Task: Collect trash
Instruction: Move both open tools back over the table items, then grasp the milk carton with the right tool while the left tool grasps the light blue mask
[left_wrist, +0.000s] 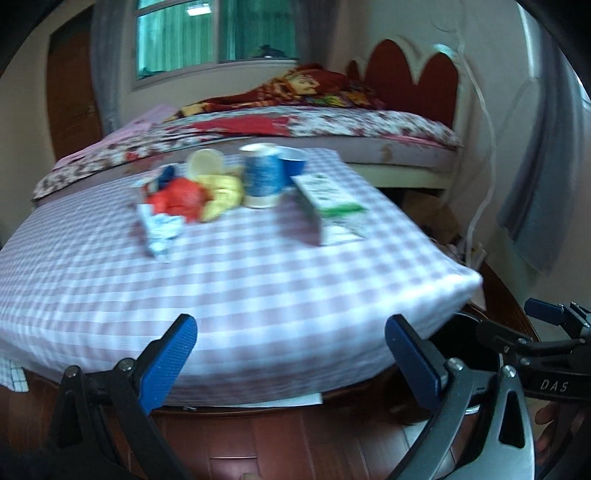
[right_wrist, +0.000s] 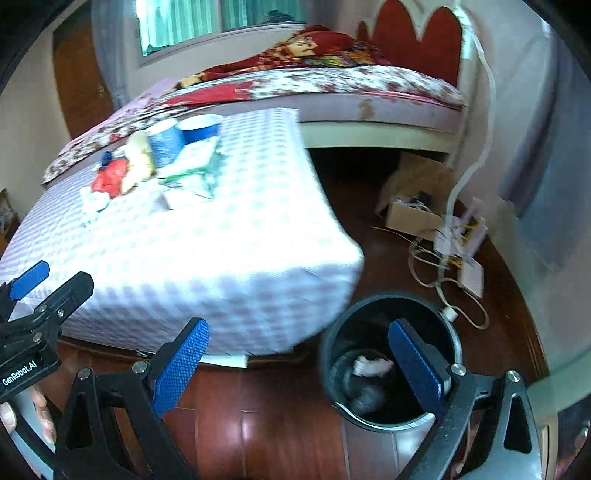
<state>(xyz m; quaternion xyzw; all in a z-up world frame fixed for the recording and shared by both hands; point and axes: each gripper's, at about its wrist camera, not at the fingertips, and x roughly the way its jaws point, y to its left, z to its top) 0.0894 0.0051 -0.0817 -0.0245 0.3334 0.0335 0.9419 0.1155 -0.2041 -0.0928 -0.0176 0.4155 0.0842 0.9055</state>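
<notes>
The left hand-held gripper (left_wrist: 290, 354) and right hand-held gripper (right_wrist: 297, 365) are both tilting downward, jaws wide and empty. The trash pile (left_wrist: 207, 192) is lying on the checked bench (left_wrist: 258, 288); the bin (right_wrist: 391, 360) is standing just beside it.

Lilac-checked cloth (left_wrist: 229, 280); blue cup (left_wrist: 261, 176); black bin (right_wrist: 391, 360)

left tongs (left_wrist: 291, 354): open, empty | trash pile (left_wrist: 207, 192): on checked cloth (left_wrist: 258, 280)
</notes>
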